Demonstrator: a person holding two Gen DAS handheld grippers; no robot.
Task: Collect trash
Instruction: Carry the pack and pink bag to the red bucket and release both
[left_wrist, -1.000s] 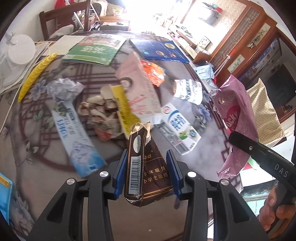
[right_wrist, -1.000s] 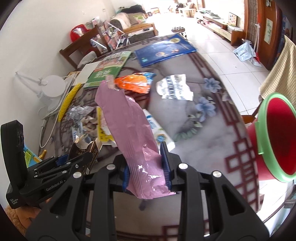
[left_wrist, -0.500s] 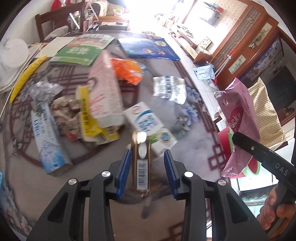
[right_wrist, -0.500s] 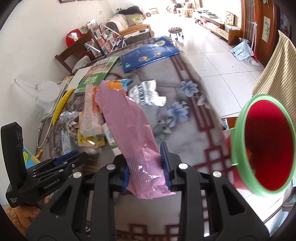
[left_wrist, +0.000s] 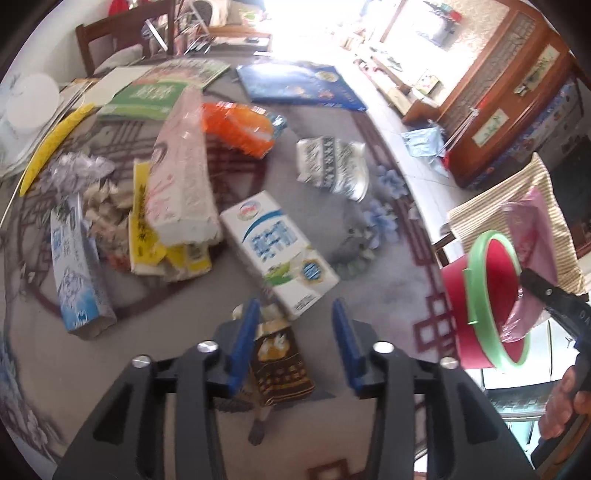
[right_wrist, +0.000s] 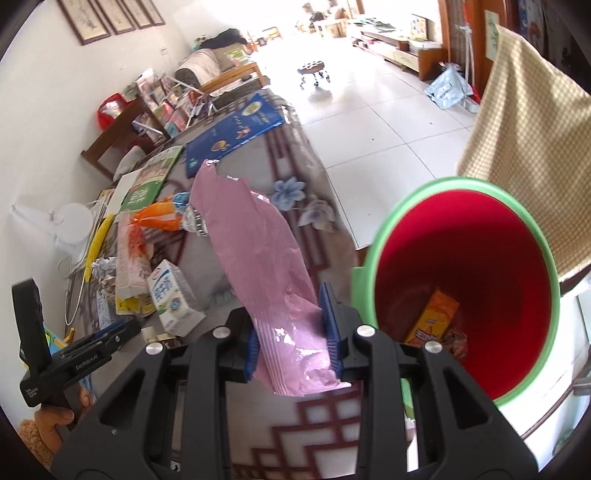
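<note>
Sunlit living-room floor tiles spread behind a round grey patterned tabletop (left_wrist: 388, 280) that carries most of the litter. Just off its edge, on the right hand's side, stands the red bin with a green rim (right_wrist: 373, 258), mouth tilted toward the right wrist camera, an orange carton (right_wrist: 432, 317) already lying inside. On the tabletop sit a pink-and-white paper box (left_wrist: 181, 173), a white-and-blue milk carton (left_wrist: 277, 247), an orange wrapper (left_wrist: 240, 125) and a crumpled silver wrapper (left_wrist: 332, 166), all well apart from the bin. The right tool (right_wrist: 293, 336) clamps the lower end of a long pink snack bag (right_wrist: 258, 258), whose long axis rises up and away along the fingers; the bin mouth lies just beside it to the right, so this hand is plainly nearer the drop. The left tool (left_wrist: 295, 347) has just been opening its jaws: a small brown carton (left_wrist: 277, 365) sits between them, leaning on the left pad with a clear gap to the right one, so it looks released over the tabletop, still short of the bin.
</note>
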